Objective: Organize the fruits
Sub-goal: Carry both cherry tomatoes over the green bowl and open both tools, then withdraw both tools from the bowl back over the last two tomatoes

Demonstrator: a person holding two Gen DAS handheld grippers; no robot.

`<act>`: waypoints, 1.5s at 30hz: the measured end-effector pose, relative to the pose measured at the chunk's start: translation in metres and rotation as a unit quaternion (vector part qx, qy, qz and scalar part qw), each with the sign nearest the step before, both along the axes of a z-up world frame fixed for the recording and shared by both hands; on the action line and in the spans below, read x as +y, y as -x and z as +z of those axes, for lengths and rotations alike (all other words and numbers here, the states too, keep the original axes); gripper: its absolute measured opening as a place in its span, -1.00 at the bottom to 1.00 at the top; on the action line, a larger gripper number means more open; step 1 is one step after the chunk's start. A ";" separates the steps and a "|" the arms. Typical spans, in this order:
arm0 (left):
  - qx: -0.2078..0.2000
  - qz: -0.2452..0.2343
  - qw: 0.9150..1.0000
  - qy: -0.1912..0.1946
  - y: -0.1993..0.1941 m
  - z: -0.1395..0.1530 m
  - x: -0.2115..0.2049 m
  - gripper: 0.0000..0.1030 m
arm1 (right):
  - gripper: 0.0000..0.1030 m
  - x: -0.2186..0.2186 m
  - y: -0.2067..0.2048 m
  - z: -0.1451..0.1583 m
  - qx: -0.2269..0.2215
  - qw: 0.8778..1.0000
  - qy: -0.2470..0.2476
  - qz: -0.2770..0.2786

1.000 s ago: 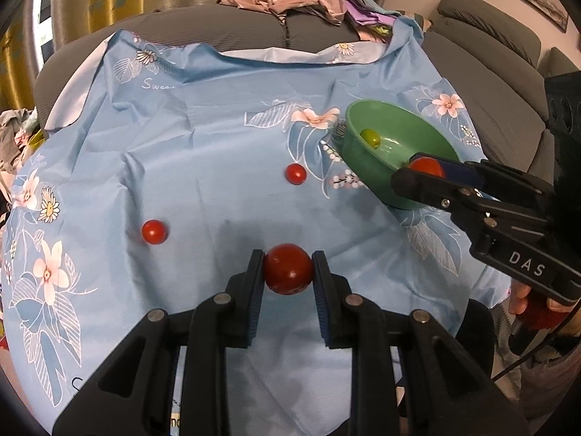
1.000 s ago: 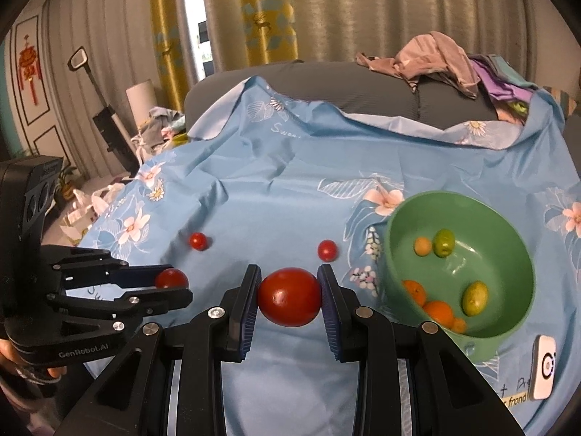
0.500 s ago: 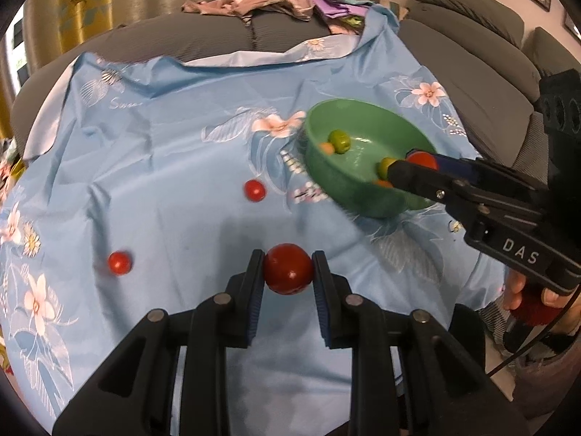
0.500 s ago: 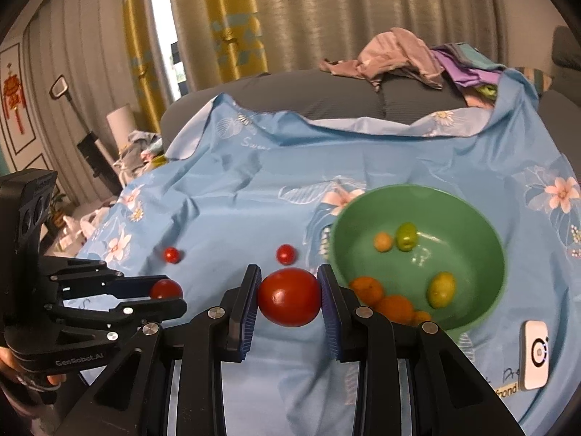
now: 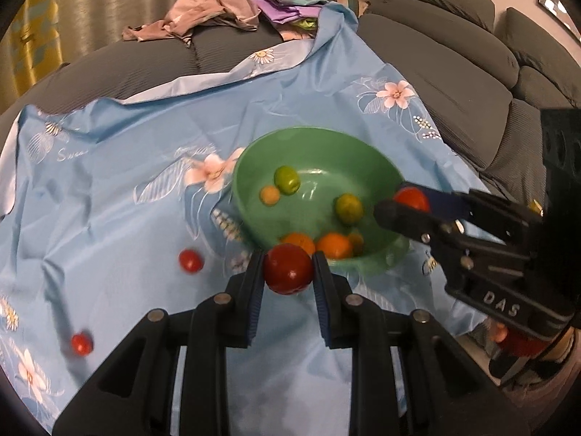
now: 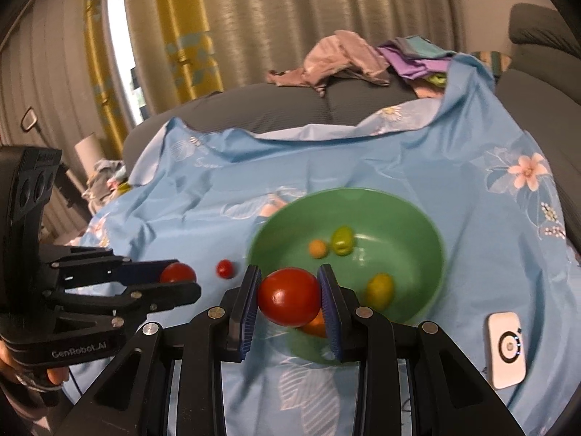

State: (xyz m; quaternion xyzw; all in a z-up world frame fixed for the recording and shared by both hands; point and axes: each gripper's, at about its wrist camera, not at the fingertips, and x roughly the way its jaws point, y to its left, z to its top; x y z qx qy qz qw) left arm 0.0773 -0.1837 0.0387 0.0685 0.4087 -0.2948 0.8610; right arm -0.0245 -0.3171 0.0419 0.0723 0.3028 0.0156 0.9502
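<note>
My left gripper is shut on a red tomato, held just in front of the near rim of the green bowl. My right gripper is shut on a larger red tomato over the bowl's near left rim. The bowl holds several small green, yellow and orange fruits. Two small red tomatoes lie on the blue floral cloth to the left of the bowl. The right gripper also shows in the left wrist view, and the left gripper in the right wrist view.
The cloth covers a grey sofa. A pile of clothes lies at the back. A small white device lies on the cloth to the right of the bowl. Curtains hang behind.
Both grippers have moved right and toward the green bowl, each still holding its tomato. The bowl now sits right in front of both.
</note>
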 end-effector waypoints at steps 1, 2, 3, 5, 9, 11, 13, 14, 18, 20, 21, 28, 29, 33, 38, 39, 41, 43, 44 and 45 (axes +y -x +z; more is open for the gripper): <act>0.001 -0.003 1.000 -0.001 -0.003 0.000 -0.003 -0.50 | -0.34 -0.004 -0.002 -0.001 0.001 1.000 0.000 -0.005; 0.002 -0.006 1.000 -0.001 -0.008 -0.001 -0.008 -0.50 | -0.34 -0.007 -0.003 -0.002 0.002 1.000 -0.001 -0.009; 0.002 -0.008 1.000 -0.002 -0.011 -0.002 -0.012 -0.50 | -0.34 -0.012 -0.004 -0.003 0.003 1.000 -0.002 -0.014; 0.004 -0.012 1.000 -0.006 -0.019 -0.005 -0.020 -0.50 | -0.34 -0.019 -0.008 -0.006 0.005 1.000 -0.005 -0.022; 0.011 -0.019 1.000 -0.014 -0.034 -0.014 -0.036 -0.50 | -0.34 -0.030 -0.015 -0.011 0.011 0.999 -0.002 -0.036; 0.015 -0.023 0.999 -0.018 -0.039 -0.019 -0.043 -0.50 | -0.34 -0.034 -0.018 -0.014 0.017 0.999 -0.002 -0.041; 0.017 -0.026 0.999 -0.022 -0.043 -0.023 -0.047 -0.50 | -0.34 -0.038 -0.020 -0.017 0.022 0.999 0.000 -0.044; 0.018 -0.027 0.999 -0.026 -0.045 -0.026 -0.050 -0.50 | -0.34 -0.038 -0.020 -0.018 0.023 0.999 0.001 -0.046; 0.017 -0.028 0.999 -0.038 -0.050 -0.033 -0.055 -0.50 | -0.34 -0.044 -0.025 -0.024 0.033 0.998 0.002 -0.053; 0.019 -0.025 0.999 -0.044 -0.053 -0.037 -0.055 -0.50 | -0.34 -0.045 -0.026 -0.027 0.038 0.998 0.002 -0.055; 0.020 -0.024 0.998 -0.047 -0.054 -0.038 -0.055 -0.50 | -0.34 -0.046 -0.027 -0.028 0.039 0.998 0.002 -0.056; 0.017 -0.018 0.998 -0.052 -0.055 -0.041 -0.054 0.06 | -0.34 -0.046 -0.028 -0.030 0.048 0.997 0.007 -0.066; 0.016 -0.017 0.998 -0.051 -0.054 -0.040 -0.053 0.10 | -0.34 -0.045 -0.027 -0.029 0.047 0.997 0.008 -0.068; 0.006 -0.013 0.999 -0.051 -0.047 -0.033 -0.050 0.28 | -0.33 -0.043 -0.020 -0.023 0.038 0.996 0.015 -0.077; -0.007 0.007 0.999 -0.039 -0.033 -0.022 -0.029 0.47 | -0.32 -0.040 -0.008 -0.015 0.024 0.997 0.007 -0.078; -0.007 0.013 0.999 -0.035 -0.029 -0.020 -0.023 0.48 | -0.32 -0.039 -0.006 -0.013 0.021 0.997 0.006 -0.076; -0.006 0.026 0.999 -0.029 -0.021 -0.018 -0.009 0.53 | -0.32 -0.034 0.000 -0.011 0.015 0.997 0.003 -0.072; -0.005 0.039 0.999 -0.029 -0.015 -0.018 0.002 0.58 | -0.32 -0.031 0.004 -0.010 0.013 0.998 0.000 -0.066; -0.003 0.046 0.999 -0.029 -0.010 -0.018 0.009 0.58 | -0.32 -0.028 0.005 -0.010 0.013 0.998 -0.001 -0.064; -0.001 0.052 0.998 -0.030 -0.007 -0.019 0.015 0.58 | -0.32 -0.026 0.007 -0.010 0.013 0.998 -0.002 -0.061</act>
